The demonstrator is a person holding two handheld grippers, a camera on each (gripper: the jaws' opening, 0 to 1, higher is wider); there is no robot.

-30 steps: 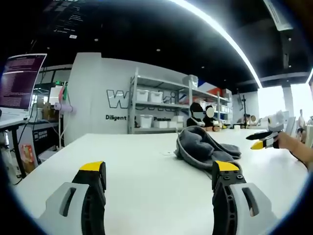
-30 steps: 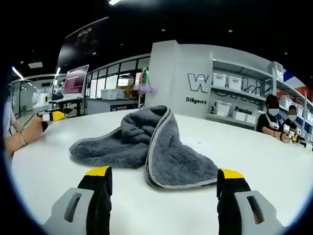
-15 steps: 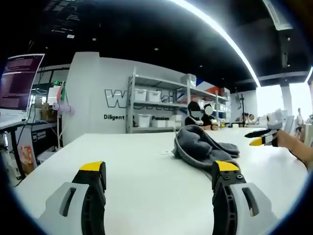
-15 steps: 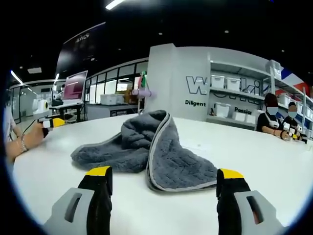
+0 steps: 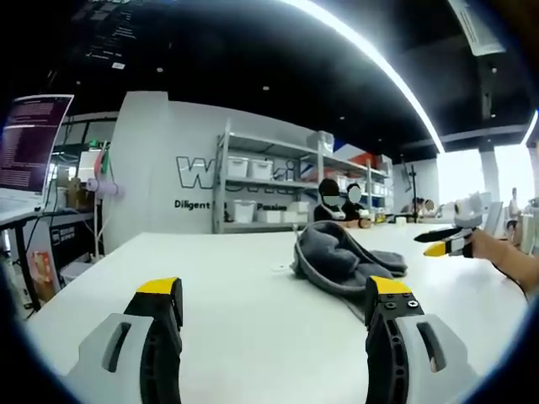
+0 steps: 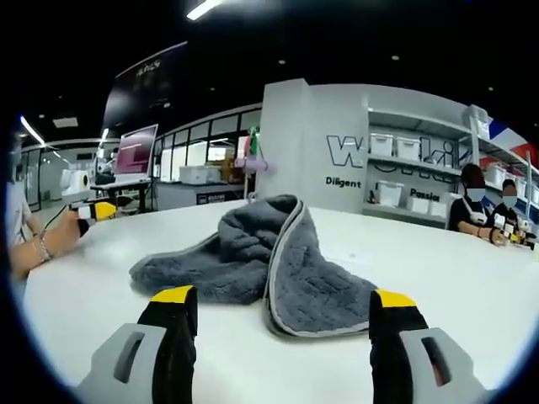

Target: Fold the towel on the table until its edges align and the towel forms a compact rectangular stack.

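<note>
Towel (image 6: 269,265) untouched; both tongs agape.

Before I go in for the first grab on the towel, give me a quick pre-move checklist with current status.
1. Towel in sight on the table: ok.
2. Towel flat, edges aligned: not ok, it lies crumpled with a flap turned over.
3. Right gripper open and empty: ok.
4. Left gripper open and empty: ok.
5. Near pale hem reachable ahead of the right gripper: ok, likely.
6. All four towel corners located: cannot tell, folds hide them.
</note>
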